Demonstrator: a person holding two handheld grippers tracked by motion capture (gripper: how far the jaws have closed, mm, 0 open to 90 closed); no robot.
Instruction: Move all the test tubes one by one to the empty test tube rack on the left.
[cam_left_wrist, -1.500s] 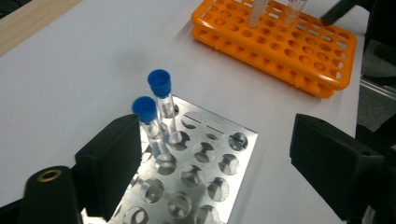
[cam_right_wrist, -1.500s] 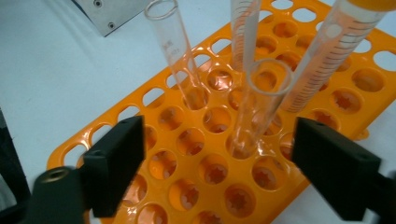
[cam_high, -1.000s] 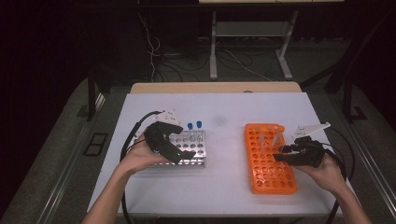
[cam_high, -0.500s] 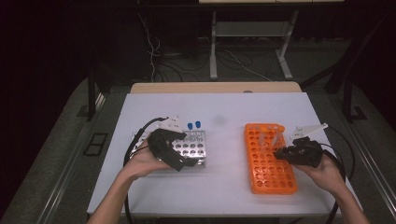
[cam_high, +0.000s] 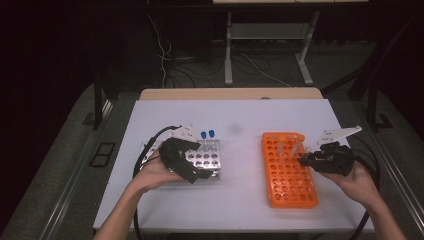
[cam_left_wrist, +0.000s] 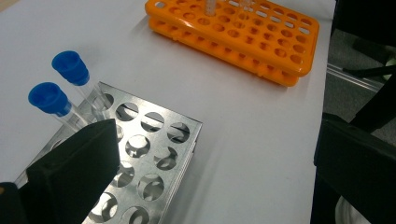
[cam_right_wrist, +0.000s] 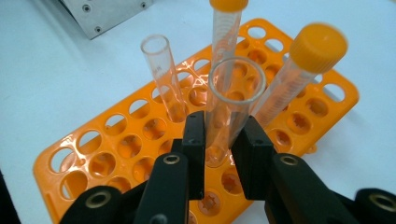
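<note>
Over the orange rack (cam_right_wrist: 140, 140) at the desk's (cam_high: 240, 120) right side, the right tongs (cam_right_wrist: 223, 135) have just been closing and now clamp an open glass tube (cam_right_wrist: 231, 98) standing in a hole among capped tubes. The left tongs (cam_left_wrist: 210, 154) gape wide above the metal rack (cam_left_wrist: 154, 154), holding nothing, beside two blue-capped tubes (cam_left_wrist: 58, 91).

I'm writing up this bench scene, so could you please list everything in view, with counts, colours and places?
Orange rack: one, orange, table's right.
Open glass tubes: two, clear, in orange rack; one between right jaws, one beside it.
Orange-capped tubes: two, in orange rack.
Metal rack: one, silver, table's left.
Blue-capped tubes: two, in metal rack.
Table: one, white.
Left gripper: black, open, over metal rack.
Right gripper: black, shut on open tube.
</note>
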